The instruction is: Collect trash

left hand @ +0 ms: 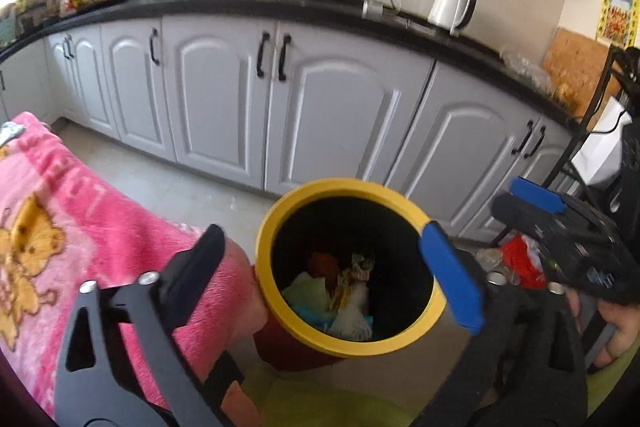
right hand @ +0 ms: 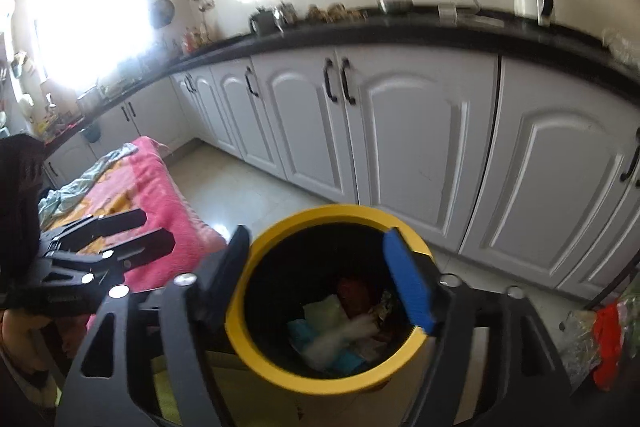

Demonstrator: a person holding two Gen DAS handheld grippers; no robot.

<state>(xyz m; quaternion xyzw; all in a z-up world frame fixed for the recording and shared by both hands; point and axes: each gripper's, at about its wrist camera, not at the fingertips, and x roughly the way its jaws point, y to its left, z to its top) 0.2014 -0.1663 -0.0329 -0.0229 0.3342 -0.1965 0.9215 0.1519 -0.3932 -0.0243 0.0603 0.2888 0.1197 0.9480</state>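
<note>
A trash bin with a yellow rim (left hand: 280,211) and black inside stands on the floor below both grippers; it also shows in the right wrist view (right hand: 320,215). Crumpled paper and wrappers (left hand: 344,291) lie at its bottom, also seen in the right wrist view (right hand: 344,327). My left gripper (left hand: 332,275) is open and empty, its fingers either side of the bin's mouth. My right gripper (right hand: 324,279) is open and empty above the bin. The right gripper also shows in the left wrist view (left hand: 532,199), and the left gripper in the right wrist view (right hand: 148,231).
A pink blanket (left hand: 60,211) covers a surface at the left. White kitchen cabinets (left hand: 328,115) under a black counter (left hand: 240,3) run behind the bin. A white kettle (left hand: 452,3) stands on the counter. Red and clear bags (right hand: 600,339) lie at the right by a black stand.
</note>
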